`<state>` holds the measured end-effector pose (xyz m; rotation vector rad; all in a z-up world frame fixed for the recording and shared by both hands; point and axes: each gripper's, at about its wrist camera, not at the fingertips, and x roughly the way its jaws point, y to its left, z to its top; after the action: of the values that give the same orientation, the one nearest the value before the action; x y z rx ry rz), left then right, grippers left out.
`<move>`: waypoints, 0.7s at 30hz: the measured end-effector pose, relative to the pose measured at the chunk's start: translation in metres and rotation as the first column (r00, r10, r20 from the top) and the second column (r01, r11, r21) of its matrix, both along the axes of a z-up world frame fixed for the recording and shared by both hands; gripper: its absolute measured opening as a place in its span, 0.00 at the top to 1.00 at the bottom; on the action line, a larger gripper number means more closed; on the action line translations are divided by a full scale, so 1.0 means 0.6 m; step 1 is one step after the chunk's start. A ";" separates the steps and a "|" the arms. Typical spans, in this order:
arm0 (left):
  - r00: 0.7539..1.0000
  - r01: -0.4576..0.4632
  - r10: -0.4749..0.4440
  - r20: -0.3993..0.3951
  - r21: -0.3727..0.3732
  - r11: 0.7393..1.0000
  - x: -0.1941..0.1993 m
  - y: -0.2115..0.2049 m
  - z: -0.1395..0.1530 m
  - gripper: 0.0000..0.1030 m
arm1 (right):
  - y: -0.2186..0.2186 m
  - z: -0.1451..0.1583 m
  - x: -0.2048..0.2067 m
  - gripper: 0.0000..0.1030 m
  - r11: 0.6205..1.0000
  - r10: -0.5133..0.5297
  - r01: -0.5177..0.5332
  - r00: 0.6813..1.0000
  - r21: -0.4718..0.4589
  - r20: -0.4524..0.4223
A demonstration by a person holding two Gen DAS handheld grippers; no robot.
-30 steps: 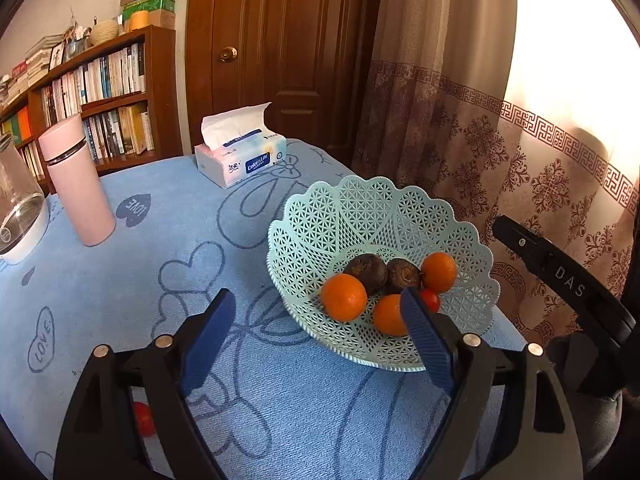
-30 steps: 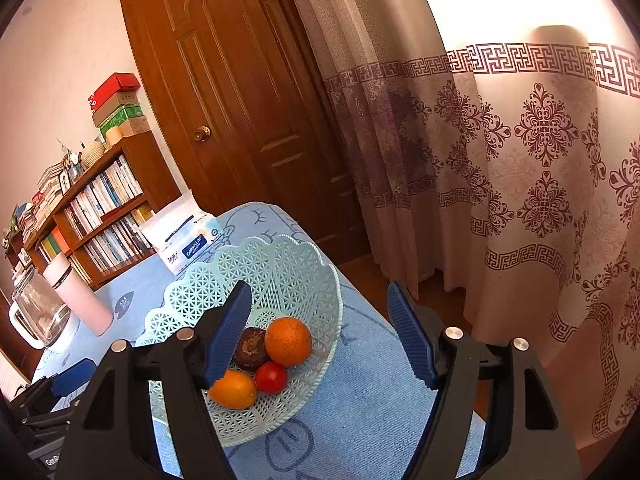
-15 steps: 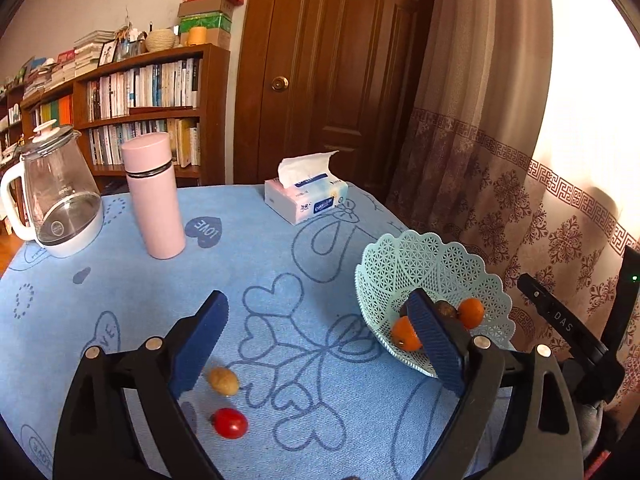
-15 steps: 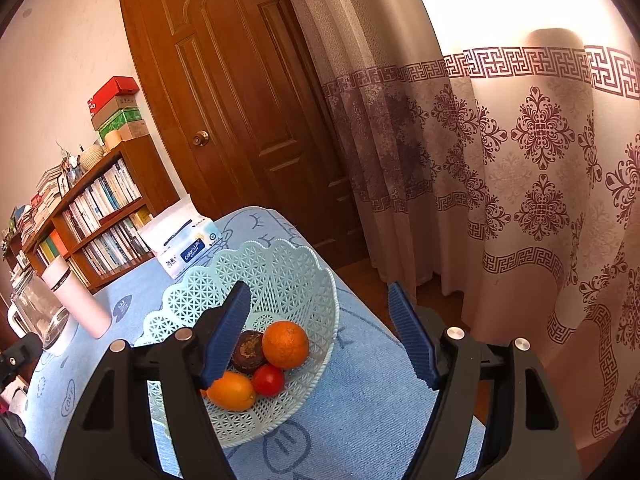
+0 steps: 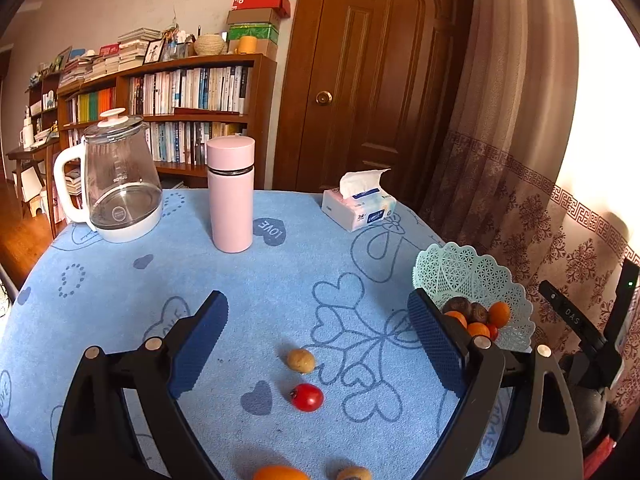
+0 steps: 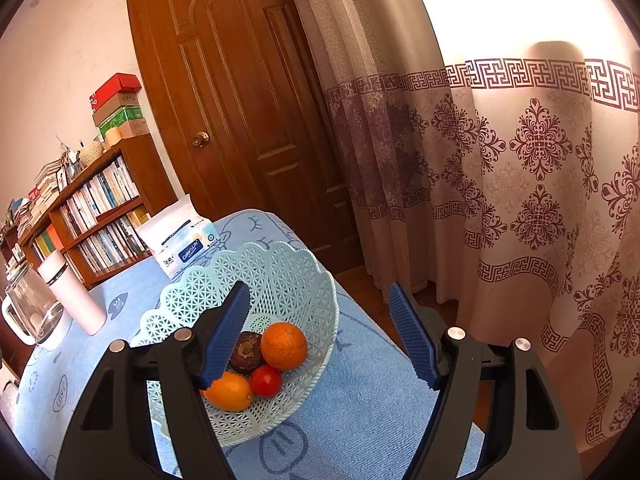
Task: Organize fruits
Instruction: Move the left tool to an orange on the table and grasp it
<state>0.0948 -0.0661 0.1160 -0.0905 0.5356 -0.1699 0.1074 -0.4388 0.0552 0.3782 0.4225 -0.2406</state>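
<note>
Blue tablecloth point(image 5: 120, 300) now shows loose fruit: the left gripper point(image 5: 318, 338), jaws apart and empty, has swung from the basket point(image 5: 460, 272) toward a tomato point(image 5: 307, 397), likely next. Right gripper point(image 6: 320, 332) hangs open by the basket.

We're looking at a table under a blue cloth point(image 5: 120, 304) printed with hearts. Far left on it stands a glass kettle point(image 5: 116, 180), a pink flask point(image 5: 231, 194) upright just right of it, a tissue pack point(image 5: 360, 206) further right. At the right edge sits the mint basket point(image 5: 460, 276). Nearer us, loose on the cloth: a small brown fruit point(image 5: 301, 360), a red tomato point(image 5: 307, 397), and at the bottom edge what may be an orange point(image 5: 278, 473).
</note>
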 end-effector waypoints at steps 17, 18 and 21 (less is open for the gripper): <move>0.989 -0.062 0.066 -0.134 0.032 0.998 -0.064 0.065 -0.100 0.12 | 0.015 -0.002 0.001 0.28 0.998 -0.007 0.006 1.000 -0.059 -0.011; 0.987 -0.060 0.064 -0.147 0.031 0.998 -0.068 0.067 -0.108 0.12 | 0.017 -0.003 0.003 0.28 0.998 -0.005 0.004 1.000 -0.064 -0.013; 0.982 -0.045 0.051 -0.184 0.038 0.998 -0.075 0.066 -0.129 0.12 | 0.022 -0.004 0.006 0.28 0.997 -0.001 0.000 1.000 -0.078 -0.019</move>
<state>0.0498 -0.0268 0.0387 -0.0872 0.7207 -0.1055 0.1107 -0.4258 0.0526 0.3000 0.4304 -0.2606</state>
